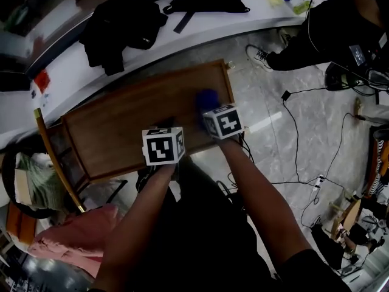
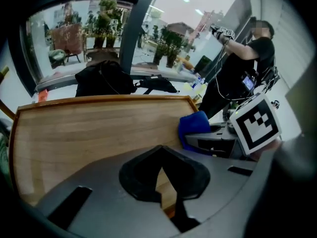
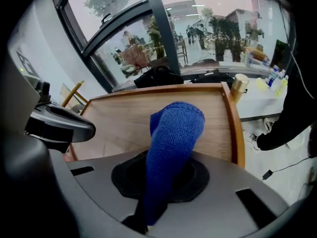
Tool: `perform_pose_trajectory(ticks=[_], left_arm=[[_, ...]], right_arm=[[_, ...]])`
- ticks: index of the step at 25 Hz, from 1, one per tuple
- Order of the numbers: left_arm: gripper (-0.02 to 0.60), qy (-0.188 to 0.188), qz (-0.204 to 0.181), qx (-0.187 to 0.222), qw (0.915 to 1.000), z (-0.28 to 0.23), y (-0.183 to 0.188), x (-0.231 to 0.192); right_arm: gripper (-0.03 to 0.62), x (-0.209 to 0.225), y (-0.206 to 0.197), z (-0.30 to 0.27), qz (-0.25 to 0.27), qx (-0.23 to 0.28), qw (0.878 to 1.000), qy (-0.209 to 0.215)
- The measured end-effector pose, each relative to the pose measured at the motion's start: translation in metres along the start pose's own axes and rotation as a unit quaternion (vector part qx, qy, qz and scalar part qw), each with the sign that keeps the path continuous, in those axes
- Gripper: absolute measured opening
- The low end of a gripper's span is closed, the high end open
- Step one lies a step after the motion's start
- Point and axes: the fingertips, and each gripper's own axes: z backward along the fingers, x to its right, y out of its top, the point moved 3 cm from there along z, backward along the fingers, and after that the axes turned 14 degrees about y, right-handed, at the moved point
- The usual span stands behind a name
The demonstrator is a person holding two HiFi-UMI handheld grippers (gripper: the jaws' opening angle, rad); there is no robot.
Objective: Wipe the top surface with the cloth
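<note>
The wooden top surface [image 1: 121,126] with a raised rim lies below me, also seen in the left gripper view [image 2: 89,133] and the right gripper view [image 3: 124,118]. My right gripper [image 1: 209,109] is shut on a blue cloth [image 1: 206,99] near the top's right end. The cloth [image 3: 173,138] sticks out forward from between its jaws [image 3: 158,182] over the wood. My left gripper [image 1: 165,125] hovers at the near edge, left of the right one. Its jaws [image 2: 163,182] are shut with nothing between them. From there the blue cloth [image 2: 193,125] and right gripper [image 2: 213,143] show at right.
Black jackets [image 1: 121,26] and a black bag [image 1: 203,2] lie on the white ledge behind the table. A person [image 1: 340,23] in black stands at the far right. Cables [image 1: 298,139] run over the marble floor. A yellow-framed chair [image 1: 55,163] and pink fabric [image 1: 73,236] sit left.
</note>
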Motion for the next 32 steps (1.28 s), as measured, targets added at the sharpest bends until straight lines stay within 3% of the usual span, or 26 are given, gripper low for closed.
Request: perform_pose_trajectory(ticks=[5,10,15,18,23,28,32], left_arm=[[0.009,-0.016,-0.01,-0.001,0.9998,-0.004,0.005,0.027],[0.009,-0.026,-0.019,0.004,0.9995,-0.001,0.002,0.032],[0.009,-0.028,-0.004,0.017,0.9994,0.019,-0.002,0.005],[0.009,-0.022,0.022,0.033,0.999,0.038,-0.007,-0.037],[0.009,0.006,0.091,0.039,0.9951,0.078,-0.022,-0.136],[0.009,0.045,0.131,0.054,0.9888,0.129,-0.038,-0.23],[0.009,0.058,0.138,0.066,0.9865,0.157,-0.045,-0.278]], right_arm=[[0.048,0.028,0.004,0.028,0.017,-0.037,0.996,-0.073],[0.048,0.047,-0.003,0.041,-0.013,-0.053,0.993,-0.106],[0.048,0.034,0.006,0.052,-0.036,0.015,0.995,-0.09],[0.048,-0.015,0.01,0.044,-0.014,0.038,0.998,-0.049],[0.048,-0.133,0.024,-0.024,0.027,0.022,0.998,0.05],[0.048,-0.248,0.041,-0.106,0.044,0.012,0.991,0.125],[0.048,-0.32,0.052,-0.157,0.059,0.006,0.984,0.166]])
